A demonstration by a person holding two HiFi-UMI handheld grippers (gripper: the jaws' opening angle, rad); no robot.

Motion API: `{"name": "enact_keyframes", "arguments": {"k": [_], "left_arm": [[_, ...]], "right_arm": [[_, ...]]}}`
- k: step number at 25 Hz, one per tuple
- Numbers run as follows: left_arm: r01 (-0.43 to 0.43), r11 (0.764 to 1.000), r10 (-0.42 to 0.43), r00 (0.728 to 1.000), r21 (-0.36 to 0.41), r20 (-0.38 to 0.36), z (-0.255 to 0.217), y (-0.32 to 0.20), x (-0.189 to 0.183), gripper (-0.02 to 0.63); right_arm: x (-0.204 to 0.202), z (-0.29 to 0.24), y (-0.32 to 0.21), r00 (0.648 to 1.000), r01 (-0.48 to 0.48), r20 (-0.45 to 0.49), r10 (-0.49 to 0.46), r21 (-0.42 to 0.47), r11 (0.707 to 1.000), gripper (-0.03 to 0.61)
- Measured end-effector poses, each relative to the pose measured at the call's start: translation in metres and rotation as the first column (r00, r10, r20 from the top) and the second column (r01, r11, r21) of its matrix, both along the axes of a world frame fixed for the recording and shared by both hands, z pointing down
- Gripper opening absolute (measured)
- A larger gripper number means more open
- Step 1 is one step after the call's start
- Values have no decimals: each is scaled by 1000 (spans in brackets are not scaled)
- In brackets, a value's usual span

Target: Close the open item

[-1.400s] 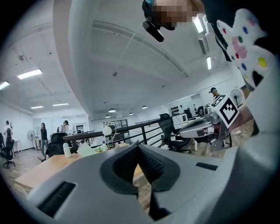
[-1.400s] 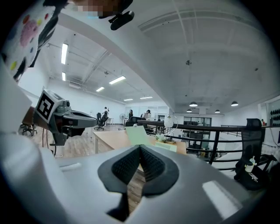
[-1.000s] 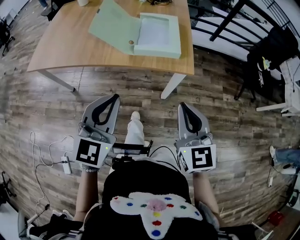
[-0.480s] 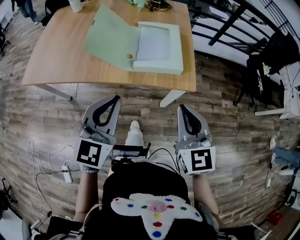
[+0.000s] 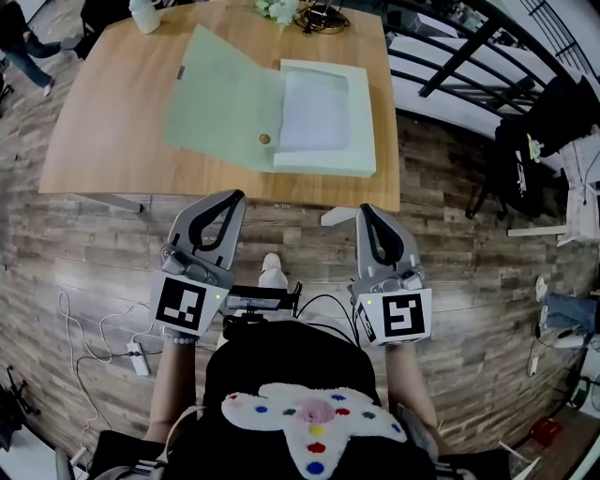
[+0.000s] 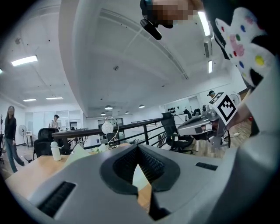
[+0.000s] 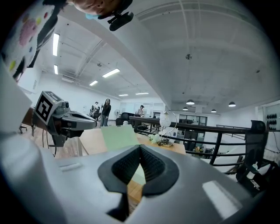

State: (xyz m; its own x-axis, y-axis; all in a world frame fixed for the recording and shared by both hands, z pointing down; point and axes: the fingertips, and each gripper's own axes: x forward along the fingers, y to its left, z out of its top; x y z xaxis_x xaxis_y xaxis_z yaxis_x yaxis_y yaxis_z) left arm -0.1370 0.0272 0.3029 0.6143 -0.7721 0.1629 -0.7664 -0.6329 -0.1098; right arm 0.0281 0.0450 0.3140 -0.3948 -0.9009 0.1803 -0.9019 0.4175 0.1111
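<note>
Both grippers are out front, side by side, noses aimed at the table [image 5: 103, 122]. The left gripper [image 5: 228, 198] has its jaws pressed together on nothing, and the right gripper [image 5: 367, 213] is likewise closed and empty. That makes sense, I'd say: nothing is within reach yet, and shut tips would serve well for pushing a flap over.

The pale green folder [image 5: 323, 117] lies on the table's near right part, its flap [image 5: 225, 103] thrown flat to the left and the tray exposed, so the closing is not yet begun. The left gripper looks the better placed for that flap.

The table is light wood, with a white bottle [image 5: 145, 13] at its far left corner. Around it there is a dark plank floor [image 5: 469, 253] and a black railing [image 5: 450, 56] to the right. Beyond that the gripper views show a bright open office under ceiling lights.
</note>
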Motion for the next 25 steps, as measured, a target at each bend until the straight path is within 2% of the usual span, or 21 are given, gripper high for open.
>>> {"name": "enact_keyframes", "arguments": {"k": [5,15,21,25], "left_arm": [[-38,999,38,999,-1,8,-2,-30,-1,6],[-54,998,54,998,-22,-14,5,-70,-10,6],[-38,998,37,999,-56,-26,16,-81,-19,6],[10,997,-12,1000,-72,-29,22,-86,-28,6]], "right_arm": [[-8,-4,-29,1000,-14,-4,14,-5,1000,9],[-21,-1,-71,1000,-30,-3,30,-12,999,9],[-26,2,-83,1000,-28,-12,27,-25,999,8],[-28,3,-89,1000,-12,-15,11,-33,999,8]]}}
